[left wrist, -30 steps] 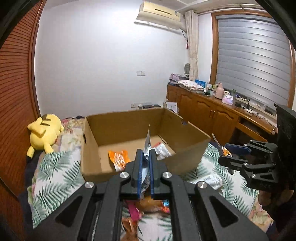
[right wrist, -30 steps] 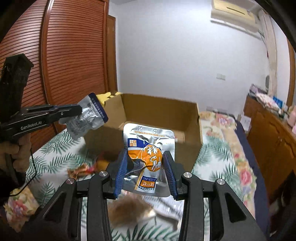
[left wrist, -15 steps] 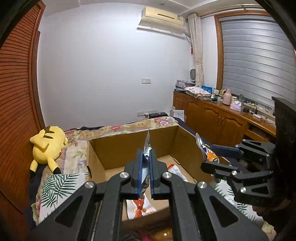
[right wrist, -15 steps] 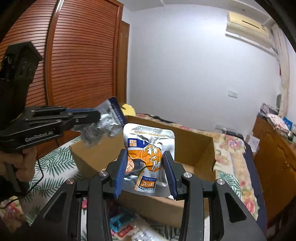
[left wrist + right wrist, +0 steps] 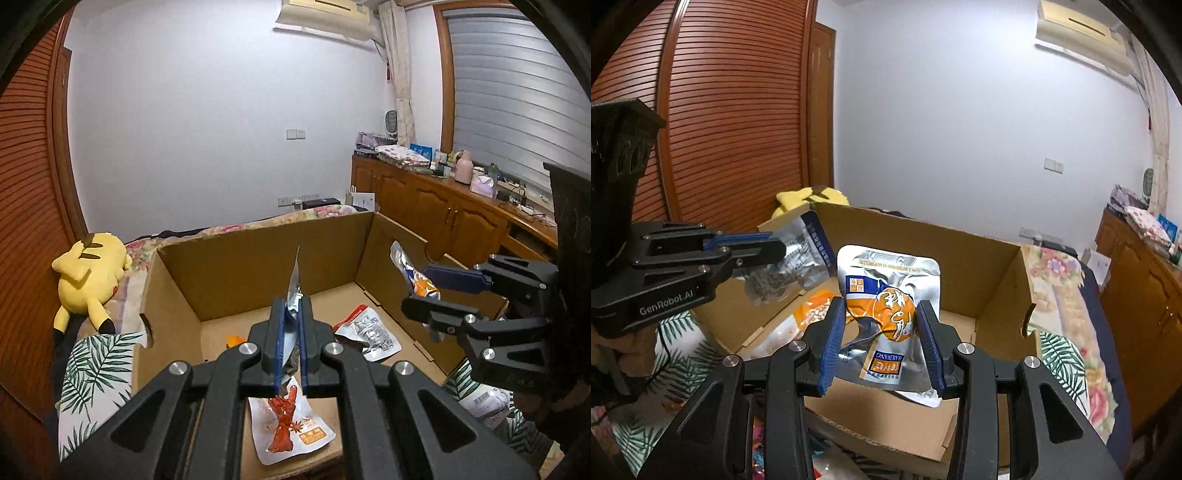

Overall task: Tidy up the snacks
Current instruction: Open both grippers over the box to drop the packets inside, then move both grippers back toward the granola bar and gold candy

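Cardboard fills both views: the open cardboard box (image 5: 258, 266) sits on the leaf-print bedspread (image 5: 92, 369), and you have both grippers held over it. Your left gripper (image 5: 291, 332) is clamped tight on a thin silver packet (image 5: 294, 284), seen edge-on from its own camera; from the right wrist view the same silver packet (image 5: 798, 266) hangs out past the blue pads over the box's left wall. Your right gripper (image 5: 881, 339) is pinching an orange-and-silver pouch (image 5: 886, 295) between its blue pads, the pouch upright and bulging, above the box's near right part; from the left camera that pouch (image 5: 413, 277) shows just inside the right wall.

On the box floor lie a white packet with a red chicken-foot picture (image 5: 288, 424) near the front wall, a red-topped silver packet (image 5: 369, 332) towards the right, and an orange packet (image 5: 816, 310) towards the left. More packets lie outside on the bedspread, one white one (image 5: 484, 402) under your right gripper's body. A yellow plush toy (image 5: 88, 277) rests on the bed beside the box's left wall
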The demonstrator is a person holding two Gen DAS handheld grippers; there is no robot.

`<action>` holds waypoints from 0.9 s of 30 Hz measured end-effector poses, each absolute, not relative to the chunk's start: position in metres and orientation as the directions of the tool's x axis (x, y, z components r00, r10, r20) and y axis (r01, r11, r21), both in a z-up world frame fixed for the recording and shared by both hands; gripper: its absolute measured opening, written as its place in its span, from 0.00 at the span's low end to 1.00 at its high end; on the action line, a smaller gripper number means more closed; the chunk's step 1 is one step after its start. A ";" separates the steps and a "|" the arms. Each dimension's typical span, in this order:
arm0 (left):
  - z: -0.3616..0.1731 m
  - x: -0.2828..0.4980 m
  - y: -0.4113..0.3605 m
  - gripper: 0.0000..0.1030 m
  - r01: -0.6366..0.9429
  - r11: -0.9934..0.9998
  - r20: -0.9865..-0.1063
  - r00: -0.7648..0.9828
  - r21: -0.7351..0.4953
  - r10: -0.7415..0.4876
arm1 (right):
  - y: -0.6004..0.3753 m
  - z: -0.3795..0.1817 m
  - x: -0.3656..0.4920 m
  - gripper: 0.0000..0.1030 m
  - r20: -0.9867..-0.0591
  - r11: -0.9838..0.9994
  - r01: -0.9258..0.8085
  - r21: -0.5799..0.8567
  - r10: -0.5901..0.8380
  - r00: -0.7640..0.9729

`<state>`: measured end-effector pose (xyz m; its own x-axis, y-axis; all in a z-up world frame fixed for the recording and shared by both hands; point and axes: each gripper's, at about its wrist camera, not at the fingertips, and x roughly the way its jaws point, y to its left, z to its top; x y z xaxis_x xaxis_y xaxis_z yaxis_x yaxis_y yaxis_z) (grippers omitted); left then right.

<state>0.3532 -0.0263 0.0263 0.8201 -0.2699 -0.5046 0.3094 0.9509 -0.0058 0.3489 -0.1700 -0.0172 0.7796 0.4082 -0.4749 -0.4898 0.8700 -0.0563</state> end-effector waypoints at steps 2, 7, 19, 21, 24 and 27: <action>0.023 0.356 -0.028 0.03 0.309 0.951 -0.512 0.816 -0.004 -0.267 | -0.169 -0.019 0.350 0.38 -0.474 0.870 -0.489 -0.054 0.409 0.780; 0.017 0.360 -0.028 0.03 0.298 0.954 -0.521 0.814 -0.001 -0.255 | -0.169 -0.020 0.352 0.39 -0.482 0.871 -0.489 -0.045 0.410 0.774; 0.014 0.361 -0.025 0.09 0.280 0.960 -0.531 0.814 0.004 -0.235 | -0.167 -0.019 0.350 0.34 -0.492 0.868 -0.494 -0.047 0.410 0.768; 0.014 0.359 -0.025 0.10 0.278 0.961 -0.532 0.814 0.006 -0.232 | -0.168 -0.020 0.348 0.34 -0.495 0.868 -0.494 -0.045 0.410 0.766; 0.016 0.355 -0.024 0.15 0.277 0.961 -0.535 0.813 0.008 -0.230 | -0.169 -0.019 0.342 0.34 -0.497 0.868 -0.494 -0.049 0.408 0.766; 0.022 0.347 -0.023 0.19 0.277 0.961 -0.531 0.816 0.015 -0.227 | -0.168 -0.013 0.331 0.35 -0.490 0.868 -0.494 -0.047 0.411 0.769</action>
